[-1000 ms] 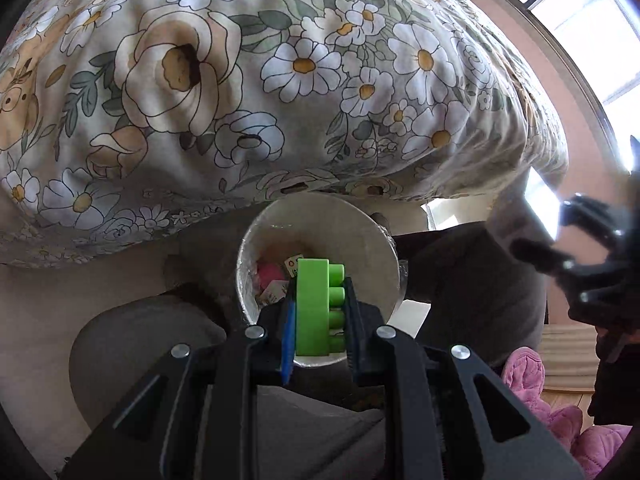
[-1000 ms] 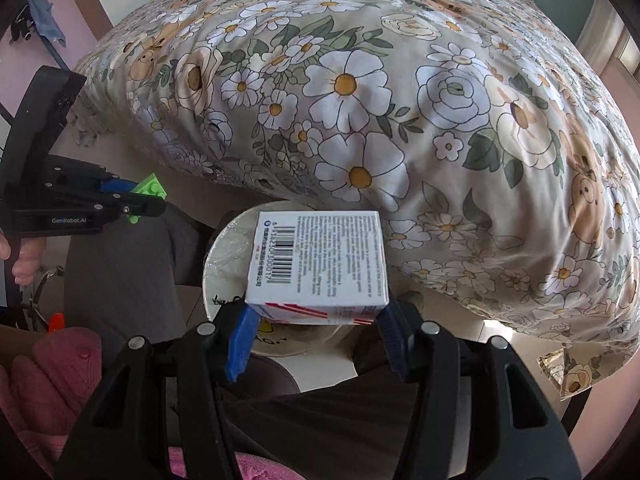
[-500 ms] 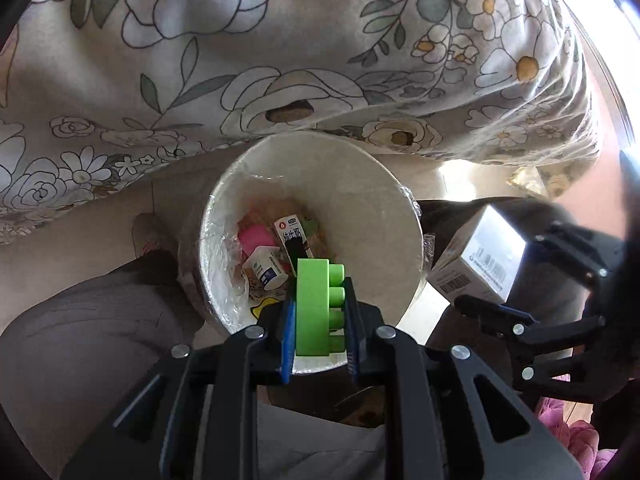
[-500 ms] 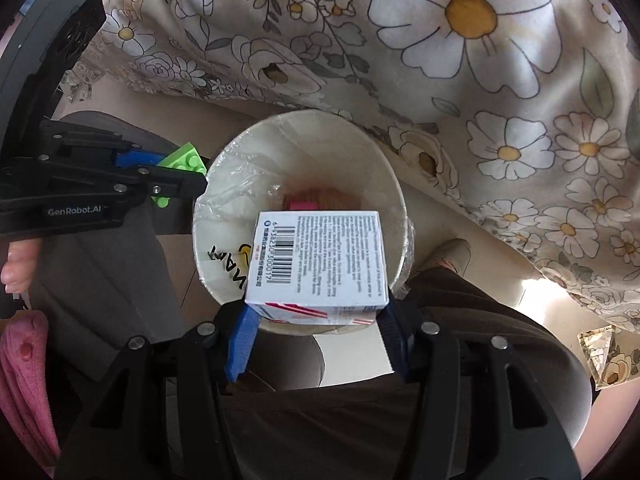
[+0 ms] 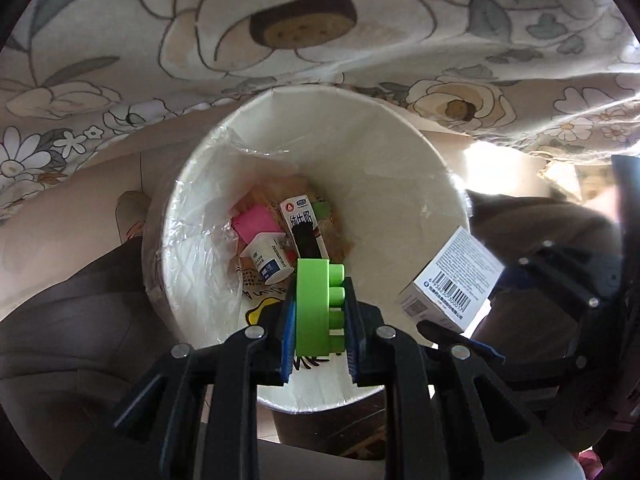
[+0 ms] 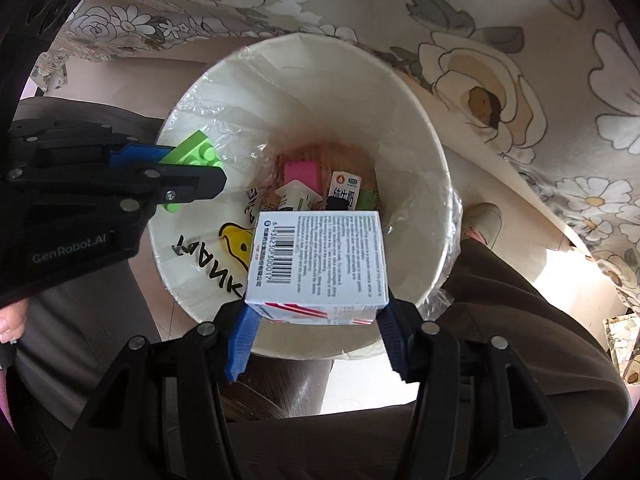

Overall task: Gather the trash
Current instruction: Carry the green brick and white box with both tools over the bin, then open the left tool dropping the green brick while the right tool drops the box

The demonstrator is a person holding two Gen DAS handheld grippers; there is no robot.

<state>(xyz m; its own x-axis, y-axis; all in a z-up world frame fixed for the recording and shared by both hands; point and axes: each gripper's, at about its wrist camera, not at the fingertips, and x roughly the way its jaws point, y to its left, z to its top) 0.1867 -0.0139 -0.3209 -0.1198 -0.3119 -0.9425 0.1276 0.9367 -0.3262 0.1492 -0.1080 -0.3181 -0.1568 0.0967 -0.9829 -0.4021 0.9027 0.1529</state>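
left hand-held gripper (image 5: 320,320) clamps green brick (image 5: 318,308) | right hand-held gripper (image 6: 316,334) clamps white box (image 6: 316,260) | both above bin (image 6: 436,168) beside floral quilt (image 5: 320,20)

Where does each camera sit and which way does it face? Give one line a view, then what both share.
Left wrist: sits on the left claw, looks down into the bin; shows its fingers shut on the green brick, and the right claw at right holding the box.
Right wrist: sits on the right claw, looks down into the bin; shows its fingers shut on the box, and the left claw at left with the brick.
Shared: bin, brick, box, floral bedspread.
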